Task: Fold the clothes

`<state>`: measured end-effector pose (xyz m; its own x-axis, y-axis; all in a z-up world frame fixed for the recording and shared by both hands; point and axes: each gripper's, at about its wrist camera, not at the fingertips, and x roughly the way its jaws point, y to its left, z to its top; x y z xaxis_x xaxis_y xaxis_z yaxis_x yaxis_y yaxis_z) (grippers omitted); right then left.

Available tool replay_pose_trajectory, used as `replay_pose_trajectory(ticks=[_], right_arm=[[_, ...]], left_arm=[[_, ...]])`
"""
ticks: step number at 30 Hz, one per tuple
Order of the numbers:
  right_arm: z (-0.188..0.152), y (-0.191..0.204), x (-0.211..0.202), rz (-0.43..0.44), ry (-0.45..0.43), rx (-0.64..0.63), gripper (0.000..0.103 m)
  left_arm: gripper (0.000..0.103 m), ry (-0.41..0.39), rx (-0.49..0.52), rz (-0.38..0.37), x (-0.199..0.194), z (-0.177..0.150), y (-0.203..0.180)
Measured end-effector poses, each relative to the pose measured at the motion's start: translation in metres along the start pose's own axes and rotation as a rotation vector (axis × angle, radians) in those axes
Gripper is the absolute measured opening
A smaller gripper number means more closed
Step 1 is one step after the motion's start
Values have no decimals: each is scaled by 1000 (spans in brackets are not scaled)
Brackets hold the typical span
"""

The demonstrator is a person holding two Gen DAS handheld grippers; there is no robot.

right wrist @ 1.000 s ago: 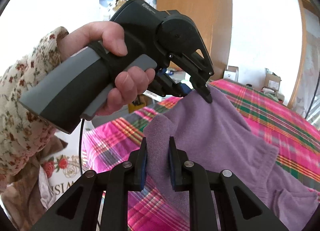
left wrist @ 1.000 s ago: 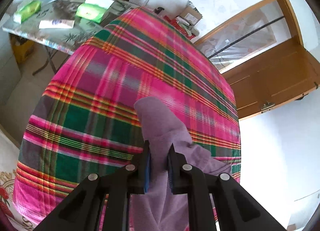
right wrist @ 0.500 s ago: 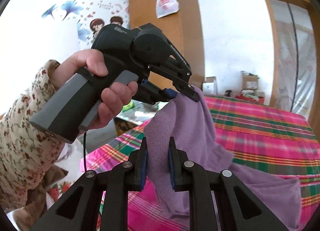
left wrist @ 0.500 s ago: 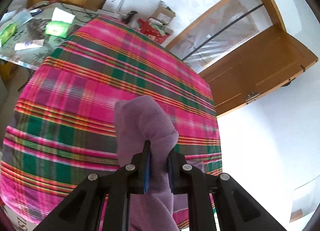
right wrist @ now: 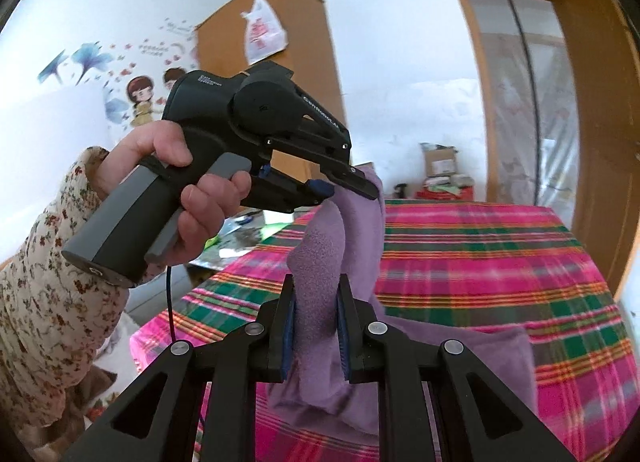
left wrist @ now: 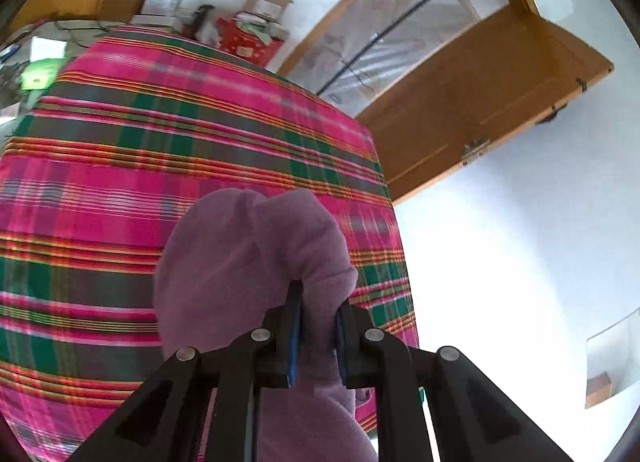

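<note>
The left gripper (left wrist: 318, 326) sits at the bottom centre of its own view, its jaws pinching a bunched fold of the purple cloth (left wrist: 256, 262). The cloth bulges up above the fingertips into the middle of the frame and also hangs down between the gripper's arms to the bottom edge. Behind it the plaid bedspread (left wrist: 140, 150), pink with green and orange stripes, fills the left half. A wooden door (left wrist: 492, 98) stands open at the upper right, and boxes (left wrist: 264, 2) are piled by the wall at the top centre.

In the right wrist view the right gripper (right wrist: 316, 330) is at the bottom centre, jaws pinching another raised fold of the cloth (right wrist: 320, 262). From there the cloth climbs to the left gripper (right wrist: 348, 188), seen from the side in the middle of the frame with its tips clamped on the cloth's top edge. A hand (right wrist: 192, 190) in a floral sleeve (right wrist: 48, 294) grips that gripper's grey handle at the left. The rest of the cloth trails down to lie on the bedspread (right wrist: 500, 262) at the lower right. A wardrobe (right wrist: 288, 34) with a plastic bag (right wrist: 262, 32) hung on it stands at the top centre, with cartoon wall stickers (right wrist: 136, 98) at the upper left
</note>
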<state>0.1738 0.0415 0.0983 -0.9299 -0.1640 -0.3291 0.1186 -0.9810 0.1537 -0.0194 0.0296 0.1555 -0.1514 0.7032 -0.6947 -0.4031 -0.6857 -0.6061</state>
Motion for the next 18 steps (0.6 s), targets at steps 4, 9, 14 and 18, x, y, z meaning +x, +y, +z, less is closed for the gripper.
replay_pose_trajectory(ticks=[4, 9, 14, 18], right_arm=[[-5, -18, -9, -34, -4, 29, 18], [-9, -38, -18, -60, -4, 72, 18], [-16, -54, -26, -85, 1, 111, 18], [-24, -70, -32, -107, 10, 145, 18]], left_arm=[[15, 31, 26, -2, 17, 0, -19], [15, 68, 54, 4, 39, -1, -39], [15, 109, 64, 15, 62, -2, -54], [15, 145, 86, 34, 81, -6, -66]])
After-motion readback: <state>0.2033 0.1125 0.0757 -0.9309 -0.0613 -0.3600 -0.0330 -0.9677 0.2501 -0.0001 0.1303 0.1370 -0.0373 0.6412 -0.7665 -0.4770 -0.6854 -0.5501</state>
